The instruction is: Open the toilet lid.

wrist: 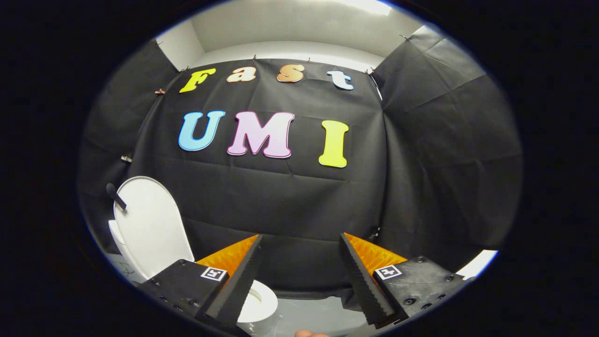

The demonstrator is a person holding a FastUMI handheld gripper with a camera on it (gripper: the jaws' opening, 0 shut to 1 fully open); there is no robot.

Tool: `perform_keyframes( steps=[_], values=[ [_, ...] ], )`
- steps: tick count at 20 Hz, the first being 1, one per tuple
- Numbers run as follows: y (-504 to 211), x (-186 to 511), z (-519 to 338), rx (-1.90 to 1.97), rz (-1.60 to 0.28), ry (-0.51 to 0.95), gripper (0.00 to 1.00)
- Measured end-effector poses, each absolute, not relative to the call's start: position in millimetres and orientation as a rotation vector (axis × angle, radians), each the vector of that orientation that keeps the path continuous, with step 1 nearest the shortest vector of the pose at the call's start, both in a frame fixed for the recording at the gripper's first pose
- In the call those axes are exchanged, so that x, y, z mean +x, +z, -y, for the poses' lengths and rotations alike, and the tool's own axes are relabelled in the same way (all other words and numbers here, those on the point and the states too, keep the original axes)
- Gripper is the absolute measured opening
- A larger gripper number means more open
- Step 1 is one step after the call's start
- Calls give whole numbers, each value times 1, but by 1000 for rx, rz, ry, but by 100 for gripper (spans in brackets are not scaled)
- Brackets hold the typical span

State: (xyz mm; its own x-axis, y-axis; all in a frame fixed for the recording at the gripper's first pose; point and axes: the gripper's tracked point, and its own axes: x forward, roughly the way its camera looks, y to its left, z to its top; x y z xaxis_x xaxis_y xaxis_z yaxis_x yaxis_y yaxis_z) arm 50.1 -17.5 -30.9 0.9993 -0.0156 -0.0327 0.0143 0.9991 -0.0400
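The tongs point(299, 262) stood apart, the two serrated fingers point(238, 281) spread wide with nothing between them, aimed at the black cloth wall point(290, 206) straight ahead at 12 o'clock. A fingertip point(310, 333) of the person holding the tool showed at 6 o'clock, just below the gap.

Just behind the left finger, at about 7 o'clock, part of the white toilet bowl rim point(259, 302) was visible on a pale floor point(318, 318).

Farther off, at about 9 o'clock from the tongs, the toilet lid point(149, 224) stood raised, its long axis near vertical and leaning slightly back toward the wall. A dark rod-like item point(115, 195) touched its upper edge; its nature could not be determined.

Judgement: the lid appeared already open. The toilet lay well to the left of the tongs' line, so any further contact would require swinging toward 9 o'clock.
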Motion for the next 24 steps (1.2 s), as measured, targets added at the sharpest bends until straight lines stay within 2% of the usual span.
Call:
perform_keyframes(
  steps=[17, 24],
  values=[
    [-50, 55, -18, -32, -77, 48, 99],
    [-50, 59, -10, -21, -78, 32, 99]
  ],
)
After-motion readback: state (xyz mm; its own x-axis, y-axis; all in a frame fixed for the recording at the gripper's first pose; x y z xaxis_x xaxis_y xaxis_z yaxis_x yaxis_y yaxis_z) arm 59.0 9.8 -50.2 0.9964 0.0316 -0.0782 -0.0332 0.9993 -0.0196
